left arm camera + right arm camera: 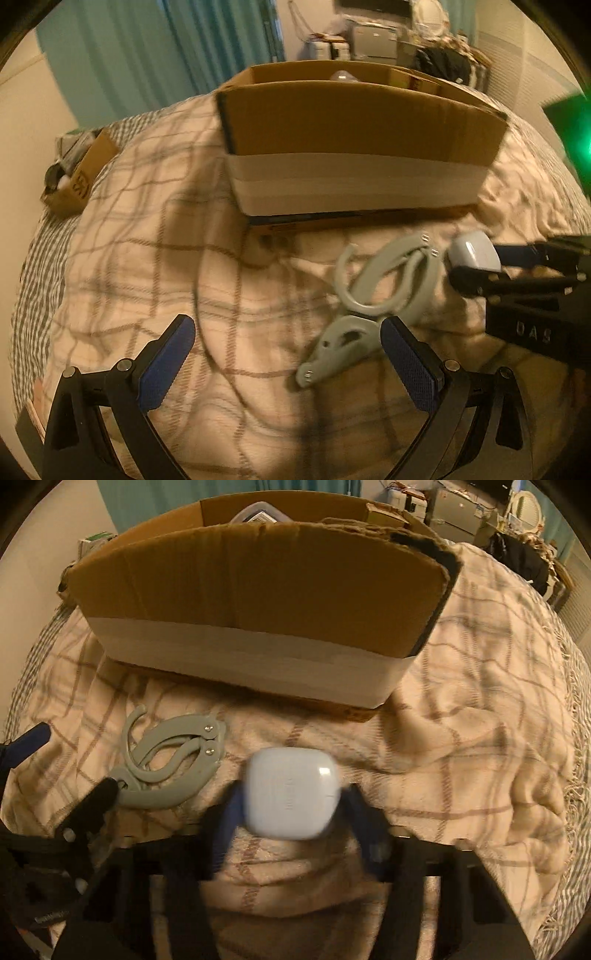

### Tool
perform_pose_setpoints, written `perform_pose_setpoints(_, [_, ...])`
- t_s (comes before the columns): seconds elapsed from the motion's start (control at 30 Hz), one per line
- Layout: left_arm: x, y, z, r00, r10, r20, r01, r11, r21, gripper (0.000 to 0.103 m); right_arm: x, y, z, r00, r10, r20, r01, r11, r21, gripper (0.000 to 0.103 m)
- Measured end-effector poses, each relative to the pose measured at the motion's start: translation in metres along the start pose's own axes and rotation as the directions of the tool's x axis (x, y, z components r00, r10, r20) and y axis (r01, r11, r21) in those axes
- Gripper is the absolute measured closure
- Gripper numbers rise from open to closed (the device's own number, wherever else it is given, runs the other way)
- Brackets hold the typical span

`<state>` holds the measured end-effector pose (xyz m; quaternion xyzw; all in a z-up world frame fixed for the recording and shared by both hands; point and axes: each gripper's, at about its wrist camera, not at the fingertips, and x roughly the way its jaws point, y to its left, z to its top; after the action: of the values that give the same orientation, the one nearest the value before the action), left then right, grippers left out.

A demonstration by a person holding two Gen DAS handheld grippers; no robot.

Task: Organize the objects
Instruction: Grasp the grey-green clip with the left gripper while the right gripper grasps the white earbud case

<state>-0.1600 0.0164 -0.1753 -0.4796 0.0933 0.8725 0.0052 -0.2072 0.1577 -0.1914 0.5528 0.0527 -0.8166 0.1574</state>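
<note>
White case point(291, 794) w/ long axis crosswise betw. right gripper point(291, 812) fingers point(231, 812)

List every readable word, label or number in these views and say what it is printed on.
"DAS": raised letters on the right gripper's black body.
Small box at left: dark print, too blurred to read.
White case: faint embossed marks, unreadable.
Large cardboard box: dark label strip along its base, unreadable.

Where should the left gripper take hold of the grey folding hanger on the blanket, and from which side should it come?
Probably the hanger's solid stem end, nearest the open left gripper. Come down from above, one finger on each side: it lies flat on the blanket, and its thin curved arms would likely slip.
</note>
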Motion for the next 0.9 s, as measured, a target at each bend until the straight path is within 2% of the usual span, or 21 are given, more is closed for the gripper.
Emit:
perform_pose_setpoints(0.07, [-0.002,-0.007,0.001,1.0,-0.008,-0.001,0.008,0.999,0.032,0.003,-0.011,-0.006,-0.003,0.999,0.001,0.035,-0.001,1.0,0.024,0.053])
perform_pose_setpoints(0.13, [-0.001,-0.019,0.003,1.0,-0.005,-0.011,0.006,0.996,0.087,0.01,-0.026,-0.016,-0.006,0.997,-0.003,0.076,-0.001,0.998,0.056,0.053])
perform_pose_setpoints(0.23, [0.003,-0.034,0.008,0.999,-0.028,-0.016,0.029,0.991,0.131,0.012,-0.043,-0.028,-0.011,0.994,0.004,0.113,-0.013,0.997,0.081,0.053])
perform_pose_setpoints(0.37, [0.022,-0.05,0.016,0.996,-0.069,-0.059,0.078,0.983,0.166,0.02,-0.045,-0.036,-0.015,0.994,0.014,0.112,-0.025,0.995,0.101,0.053])
perform_pose_setpoints(0.5, [0.035,-0.049,0.02,0.991,-0.098,-0.093,0.111,0.982,0.154,0.023,-0.036,-0.035,-0.016,0.996,0.03,0.088,-0.039,0.994,0.099,0.053])
perform_pose_setpoints(0.57, [0.037,-0.043,0.022,0.981,-0.153,-0.116,0.166,0.979,0.114,0.034,-0.032,-0.034,-0.014,0.996,0.036,0.079,-0.044,0.994,0.099,0.053])
perform_pose_setpoints(0.6, [0.037,-0.041,0.021,0.977,-0.174,-0.125,0.187,0.977,0.1,0.036,-0.031,-0.033,-0.012,0.996,0.037,0.077,-0.045,0.994,0.1,0.053])
perform_pose_setpoints(0.8, [0.023,-0.035,0.015,0.974,-0.177,-0.144,0.191,0.978,0.084,0.04,-0.044,-0.029,-0.016,0.996,0.024,0.091,-0.033,0.994,0.103,0.053])
perform_pose_setpoints(0.87, [0.015,-0.03,0.013,0.973,-0.181,-0.143,0.192,0.979,0.065,0.059,-0.054,-0.025,-0.018,0.994,0.019,0.109,-0.03,0.995,0.095,0.053])
perform_pose_setpoints(0.9, [0.011,-0.026,0.013,0.972,-0.186,-0.144,0.196,0.979,0.055,0.082,-0.06,-0.022,-0.018,0.993,0.019,0.12,-0.03,0.995,0.091,0.053])
